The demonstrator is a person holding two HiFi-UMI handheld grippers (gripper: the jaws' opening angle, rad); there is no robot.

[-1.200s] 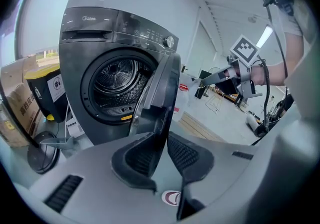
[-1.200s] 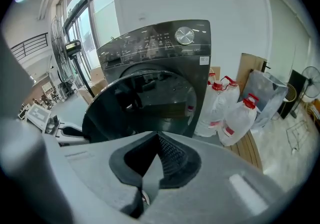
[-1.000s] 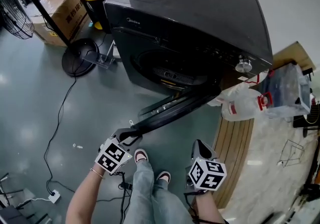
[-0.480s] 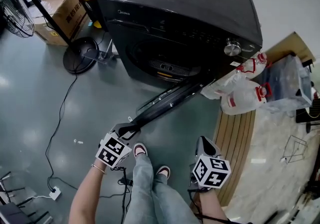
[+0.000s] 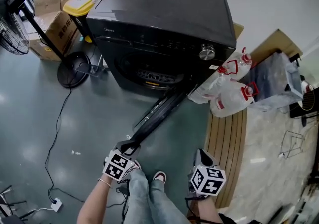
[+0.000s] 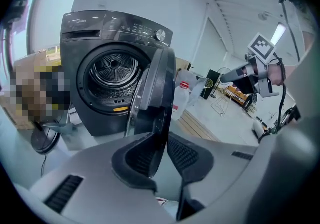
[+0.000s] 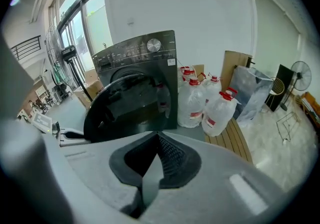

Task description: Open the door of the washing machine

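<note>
One Midea logo (image 5: pixel 107 31) — washing machine (image 5: pixel 164 8) door (image 5: pixel 159 113) open.

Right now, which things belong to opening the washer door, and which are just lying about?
Job: black front-loading washing machine; its round dark door, open; left gripper, clamped on its edge.
Lying about: clear red-capped water jugs; cardboard boxes; black fan stand; yellow-lidded bin.
</note>
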